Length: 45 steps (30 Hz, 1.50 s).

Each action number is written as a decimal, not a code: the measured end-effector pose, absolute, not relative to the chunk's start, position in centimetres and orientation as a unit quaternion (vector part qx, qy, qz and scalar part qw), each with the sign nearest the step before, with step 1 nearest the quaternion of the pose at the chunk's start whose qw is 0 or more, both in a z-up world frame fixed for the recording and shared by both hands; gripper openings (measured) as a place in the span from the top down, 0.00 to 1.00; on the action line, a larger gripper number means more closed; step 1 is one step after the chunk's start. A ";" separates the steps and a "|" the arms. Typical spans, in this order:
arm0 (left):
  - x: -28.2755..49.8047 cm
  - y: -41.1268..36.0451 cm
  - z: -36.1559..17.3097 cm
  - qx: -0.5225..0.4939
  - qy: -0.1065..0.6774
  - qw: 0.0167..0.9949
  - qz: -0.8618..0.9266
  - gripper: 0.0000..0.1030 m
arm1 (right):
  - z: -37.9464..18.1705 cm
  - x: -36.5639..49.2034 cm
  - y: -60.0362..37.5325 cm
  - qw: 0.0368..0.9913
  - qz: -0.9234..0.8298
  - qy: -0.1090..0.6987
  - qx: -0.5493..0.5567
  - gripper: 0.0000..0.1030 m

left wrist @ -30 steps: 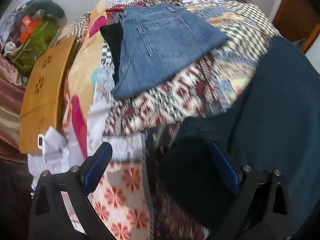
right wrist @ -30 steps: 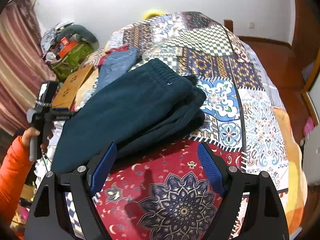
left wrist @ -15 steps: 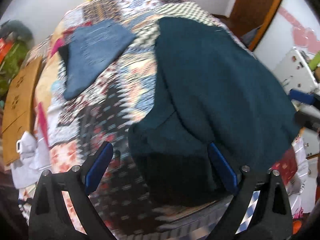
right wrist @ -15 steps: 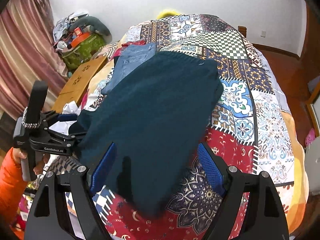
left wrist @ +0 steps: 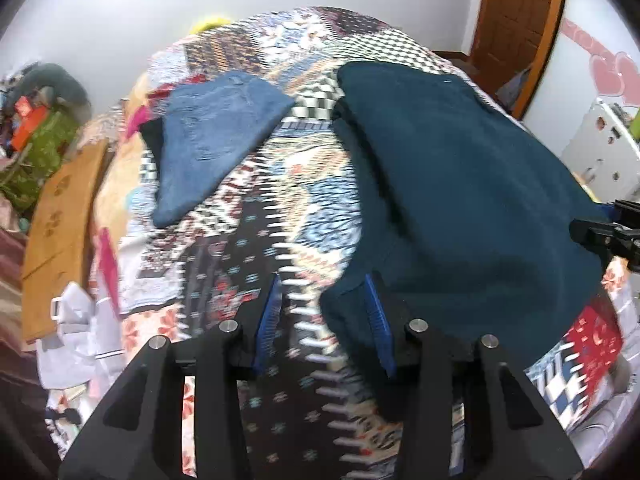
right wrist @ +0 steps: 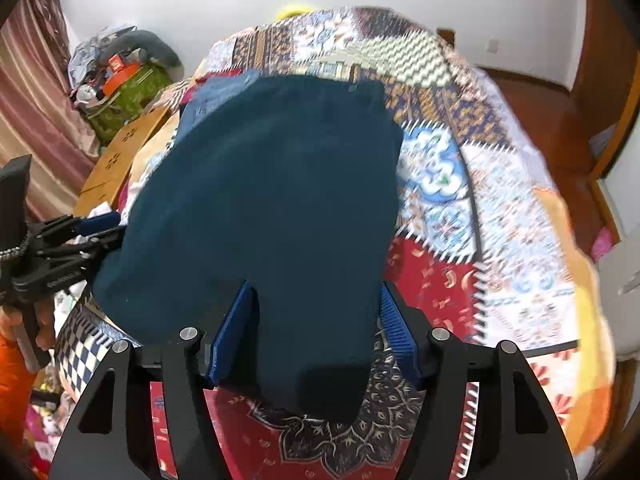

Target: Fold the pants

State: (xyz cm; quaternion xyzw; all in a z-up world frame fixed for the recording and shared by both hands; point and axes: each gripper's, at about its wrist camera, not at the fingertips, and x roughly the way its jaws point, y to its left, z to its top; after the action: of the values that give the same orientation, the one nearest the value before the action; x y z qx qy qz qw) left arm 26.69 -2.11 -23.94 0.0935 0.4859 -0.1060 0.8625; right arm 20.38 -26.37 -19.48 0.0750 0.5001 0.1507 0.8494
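Observation:
Dark teal pants (left wrist: 460, 184) lie spread flat on the patchwork quilt (left wrist: 280, 216). My left gripper (left wrist: 322, 292) points down at their near left corner. Its jaws are closing; only the cloth's edge lies between them, beside the right pad, and the left pad is over bare quilt. My right gripper (right wrist: 314, 292) is over the near end of the pants (right wrist: 272, 184). Its jaws are closing too, with a strip of teal cloth filling the gap, not visibly pinched. The right wrist view shows the left gripper (right wrist: 60, 248) at the pants' left edge.
Folded blue jeans (left wrist: 216, 136) lie on the quilt to the far left of the pants. Off the bed's left side are a wooden board (left wrist: 60, 216), white cloth (left wrist: 76, 320) and a green bag (left wrist: 36, 148). A wooden door (left wrist: 520, 12) stands at the back right.
The teal pants went from a folded stack to spread flat. My left gripper moved right to their corner, my right gripper sank toward their end, and both pairs of jaws narrowed.

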 end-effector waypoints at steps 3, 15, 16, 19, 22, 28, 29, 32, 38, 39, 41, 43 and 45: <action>26.3 -1.1 -24.6 0.091 0.491 0.859 -0.113 0.62 | -19.3 20.5 -26.6 0.841 0.168 0.507 0.084 0.52; 28.5 0.6 -20.1 0.059 0.461 0.878 -0.115 0.63 | -15.5 22.5 -28.2 0.866 0.131 0.478 0.072 0.58; 29.2 0.4 -19.5 0.058 0.456 0.881 -0.116 0.63 | -15.2 23.0 -28.3 0.867 0.130 0.476 0.074 0.58; 31.4 -0.6 -18.2 0.052 0.447 0.884 -0.125 0.55 | -14.5 24.6 -28.7 0.874 0.126 0.463 0.077 0.54; 33.6 -2.2 -17.2 0.058 0.436 0.888 -0.134 0.44 | -14.2 26.2 -28.9 0.882 0.124 0.450 0.073 0.48; 37.6 -6.7 -16.7 0.081 0.420 0.889 -0.162 0.13 | -15.0 29.8 -29.2 0.889 0.125 0.439 0.049 0.47; 38.4 -7.8 -17.0 0.093 0.420 0.887 -0.166 0.13 | -15.2 30.3 -29.2 0.888 0.125 0.440 0.049 0.47; 40.3 -10.0 -18.1 0.117 0.427 0.880 -0.173 0.13 | -16.2 32.2 -29.3 0.883 0.131 0.448 0.053 0.47; 44.3 -12.4 -21.1 0.125 0.444 0.869 -0.181 0.13 | -17.9 35.8 -29.1 0.875 0.158 0.453 0.059 0.47; 44.7 -12.6 -21.5 0.124 0.448 0.867 -0.178 0.13 | -18.2 36.2 -29.1 0.875 0.158 0.454 0.057 0.47; 45.8 -12.7 -22.4 0.126 0.459 0.863 -0.171 0.13 | -18.8 37.0 -29.1 0.873 0.160 0.457 0.054 0.49; 46.8 -12.7 -23.5 0.127 0.471 0.857 -0.165 0.15 | -19.6 37.8 -29.2 0.865 0.168 0.470 0.051 0.57; 47.6 -12.6 -24.4 0.130 0.479 0.854 -0.154 0.17 | -20.3 38.3 -29.1 0.858 0.176 0.481 0.046 0.70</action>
State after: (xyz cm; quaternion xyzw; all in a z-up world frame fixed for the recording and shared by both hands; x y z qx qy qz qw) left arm 47.56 -12.58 -24.45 0.1298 0.4795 -0.1543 0.8541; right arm 38.32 -29.08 -20.29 0.0461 0.4810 0.1756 0.8577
